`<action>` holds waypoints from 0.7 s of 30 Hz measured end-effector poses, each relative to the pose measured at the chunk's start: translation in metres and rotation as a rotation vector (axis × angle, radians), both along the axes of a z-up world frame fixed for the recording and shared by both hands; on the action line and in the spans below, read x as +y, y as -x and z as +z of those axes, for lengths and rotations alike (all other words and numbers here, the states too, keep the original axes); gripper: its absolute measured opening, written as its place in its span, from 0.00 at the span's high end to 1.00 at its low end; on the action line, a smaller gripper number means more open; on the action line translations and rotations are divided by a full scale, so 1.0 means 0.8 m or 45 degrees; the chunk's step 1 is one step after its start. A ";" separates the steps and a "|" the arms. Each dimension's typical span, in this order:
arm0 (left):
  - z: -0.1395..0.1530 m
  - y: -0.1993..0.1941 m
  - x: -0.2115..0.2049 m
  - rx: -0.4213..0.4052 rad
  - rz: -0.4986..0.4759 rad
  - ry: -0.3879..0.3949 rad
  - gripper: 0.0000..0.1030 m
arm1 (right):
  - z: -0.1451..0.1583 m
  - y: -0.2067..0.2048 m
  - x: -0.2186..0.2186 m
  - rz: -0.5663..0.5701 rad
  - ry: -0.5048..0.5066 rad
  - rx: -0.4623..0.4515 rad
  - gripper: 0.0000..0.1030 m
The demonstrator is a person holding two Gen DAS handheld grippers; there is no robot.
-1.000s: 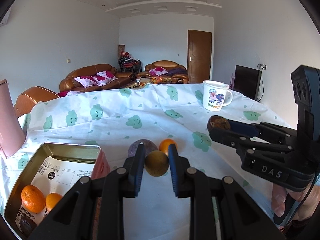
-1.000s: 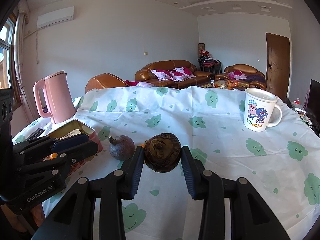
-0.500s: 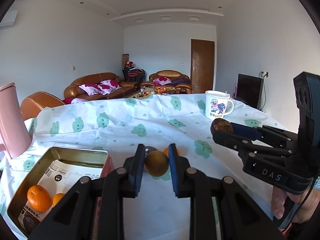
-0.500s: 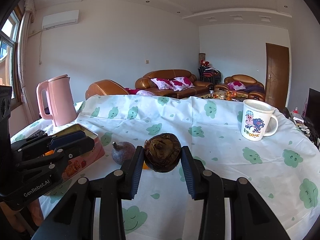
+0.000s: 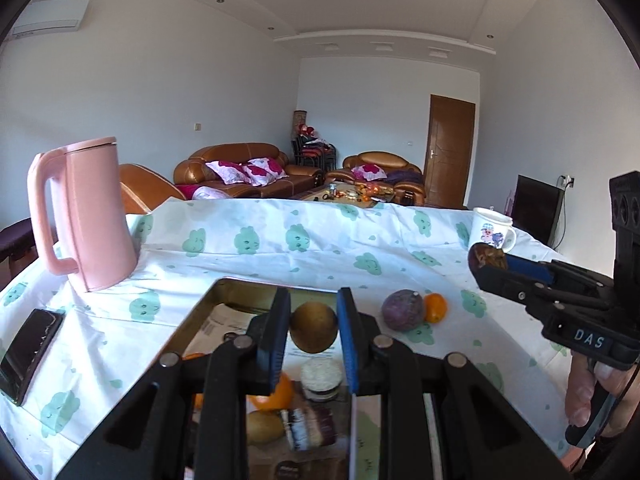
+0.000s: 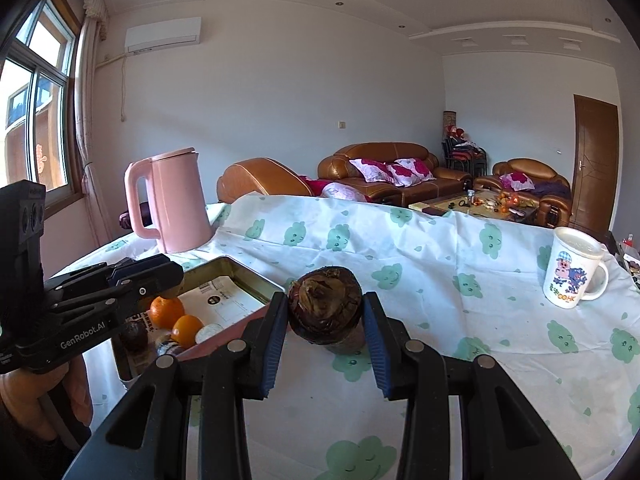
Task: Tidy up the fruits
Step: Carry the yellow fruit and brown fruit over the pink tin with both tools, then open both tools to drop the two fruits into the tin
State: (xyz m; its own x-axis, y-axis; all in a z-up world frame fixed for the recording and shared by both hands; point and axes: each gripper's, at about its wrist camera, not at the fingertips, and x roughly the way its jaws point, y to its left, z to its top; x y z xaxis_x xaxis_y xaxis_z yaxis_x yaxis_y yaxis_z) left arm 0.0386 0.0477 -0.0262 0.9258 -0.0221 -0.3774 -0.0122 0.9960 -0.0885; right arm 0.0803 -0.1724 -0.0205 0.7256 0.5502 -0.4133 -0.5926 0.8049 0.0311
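Observation:
My left gripper [image 5: 313, 326] is shut on a brown kiwi [image 5: 313, 327] and holds it above the metal tin [image 5: 200, 308]. The tin holds oranges [image 6: 166, 312], another kiwi [image 5: 264, 427] and other items. My right gripper [image 6: 325, 312] is shut on a dark brown taro [image 6: 325, 305], held above the tablecloth to the right of the tin [image 6: 240, 271]. A purple passion fruit [image 5: 402, 309] and a small orange [image 5: 435, 307] lie on the cloth right of the tin.
A pink kettle [image 5: 94, 216] stands behind the tin on the left. A black phone [image 5: 30, 350] lies near the left table edge. A white cartoon mug [image 6: 573, 273] stands at the far right. The table [image 6: 440, 248] wears a cloud-print cloth.
My left gripper has carried the kiwi left, from over the cloth to over the tin. My right gripper has also swung left with the taro, bringing the tin into its view.

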 end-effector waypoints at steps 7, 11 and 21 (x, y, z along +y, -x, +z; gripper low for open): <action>-0.010 0.013 0.052 0.029 0.094 0.036 0.76 | -0.008 0.005 0.049 0.097 0.026 0.030 0.61; -0.017 0.018 0.067 0.060 0.101 0.068 0.76 | -0.013 0.009 0.073 0.142 0.055 0.039 0.61; -0.031 0.019 0.081 0.106 0.093 0.126 0.76 | -0.038 0.044 0.135 0.316 0.146 0.082 0.61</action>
